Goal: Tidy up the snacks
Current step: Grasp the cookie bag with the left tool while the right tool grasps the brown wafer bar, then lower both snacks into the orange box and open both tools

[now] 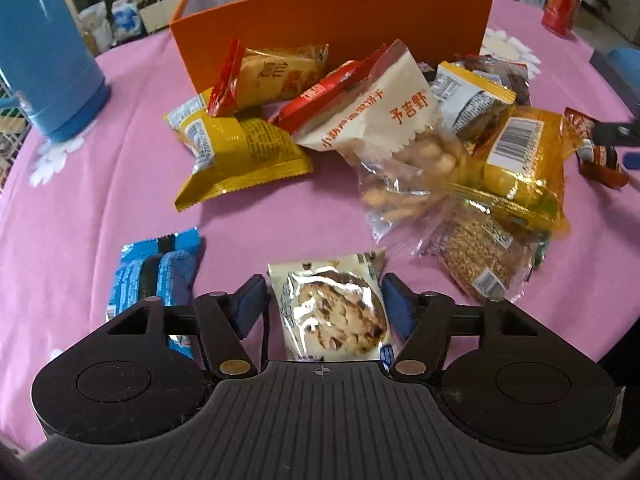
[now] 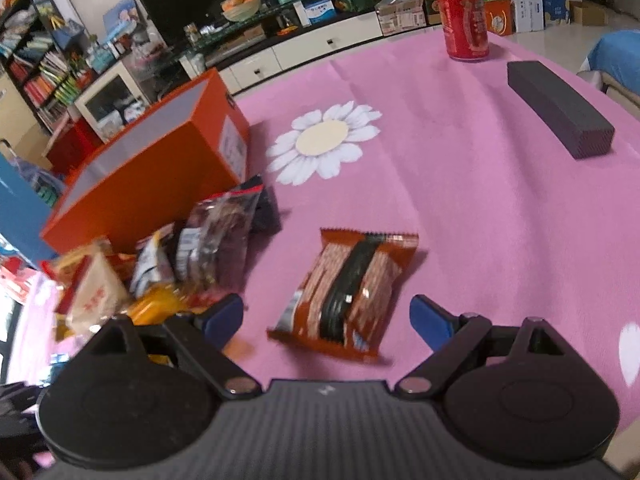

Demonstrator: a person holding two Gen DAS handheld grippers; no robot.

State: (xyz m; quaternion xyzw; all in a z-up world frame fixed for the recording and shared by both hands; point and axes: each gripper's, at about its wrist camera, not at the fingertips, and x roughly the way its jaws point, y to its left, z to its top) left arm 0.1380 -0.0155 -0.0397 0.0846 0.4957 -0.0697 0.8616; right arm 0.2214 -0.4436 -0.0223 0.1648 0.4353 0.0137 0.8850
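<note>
A cookie packet [image 1: 332, 312] lies on the pink tablecloth [image 1: 100, 168] between the fingers of my left gripper [image 1: 326, 304]; both blue pads touch its side edges. A blue wafer packet [image 1: 156, 276] lies just left of it. Beyond them a pile of snack packets [image 1: 380, 120] rests against the open orange box [image 1: 332, 28]. In the right wrist view my right gripper [image 2: 326, 318] stands wide open over a brown biscuit packet [image 2: 348, 292], which lies flat and apart from both pads. The orange box [image 2: 152, 176] stands to the left there.
A blue thermos jug [image 1: 44, 48] stands at the far left. A red can [image 2: 464, 20] and a dark block [image 2: 560, 108] sit at the far right. Bare pink cloth [image 2: 460, 200] with a daisy print lies between them and the pile.
</note>
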